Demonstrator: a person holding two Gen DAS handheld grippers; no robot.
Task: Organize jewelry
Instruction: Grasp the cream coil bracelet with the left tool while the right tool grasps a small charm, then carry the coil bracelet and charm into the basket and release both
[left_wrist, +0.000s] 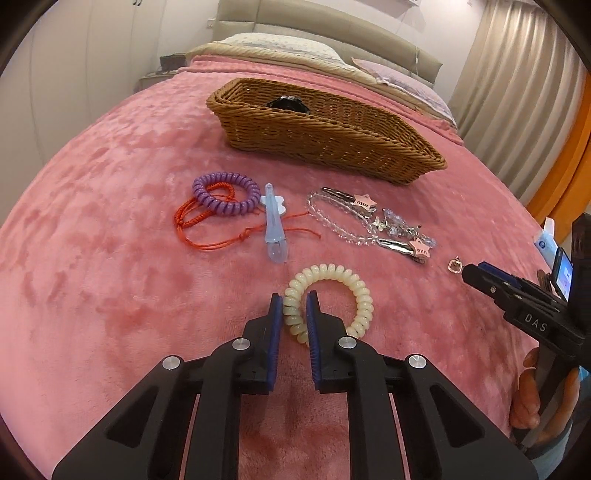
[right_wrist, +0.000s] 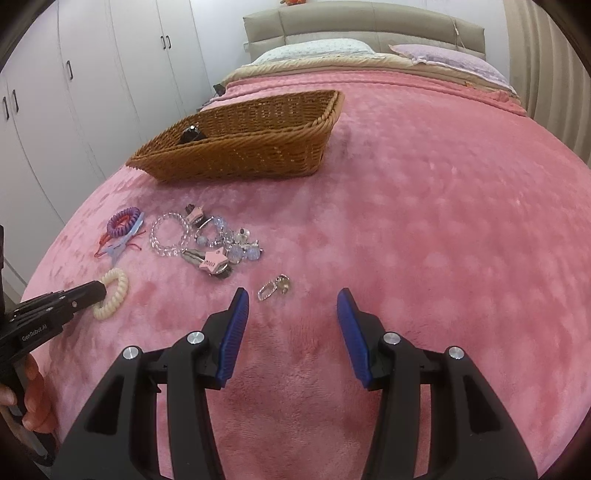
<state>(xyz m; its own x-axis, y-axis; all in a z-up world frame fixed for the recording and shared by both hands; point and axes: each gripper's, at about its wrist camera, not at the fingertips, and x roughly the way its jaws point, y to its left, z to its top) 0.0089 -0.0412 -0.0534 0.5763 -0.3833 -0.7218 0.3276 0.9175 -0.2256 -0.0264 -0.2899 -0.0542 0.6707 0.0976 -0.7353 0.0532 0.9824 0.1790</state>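
My left gripper (left_wrist: 294, 301) is shut on the near left side of a cream spiral hair tie (left_wrist: 343, 280), which lies on the pink blanket; it also shows in the right wrist view (right_wrist: 112, 293). My right gripper (right_wrist: 293, 299) is open and empty, just short of a small silver pendant (right_wrist: 274, 288). A wicker basket (left_wrist: 332, 142) stands further back with a dark item (left_wrist: 288, 103) inside. Between lie a purple spiral hair tie (left_wrist: 226, 194), a red cord (left_wrist: 207, 229), a blue hair clip (left_wrist: 273, 229), a clear bead bracelet (right_wrist: 166, 234) and pink star clips (right_wrist: 211, 262).
The pink blanket (right_wrist: 443, 221) covers the bed, with bare room to the right of the jewelry. Pillows (right_wrist: 447, 59) and a headboard lie at the far end. White wardrobes (right_wrist: 74, 92) stand to the left, curtains (left_wrist: 517, 92) to the right.
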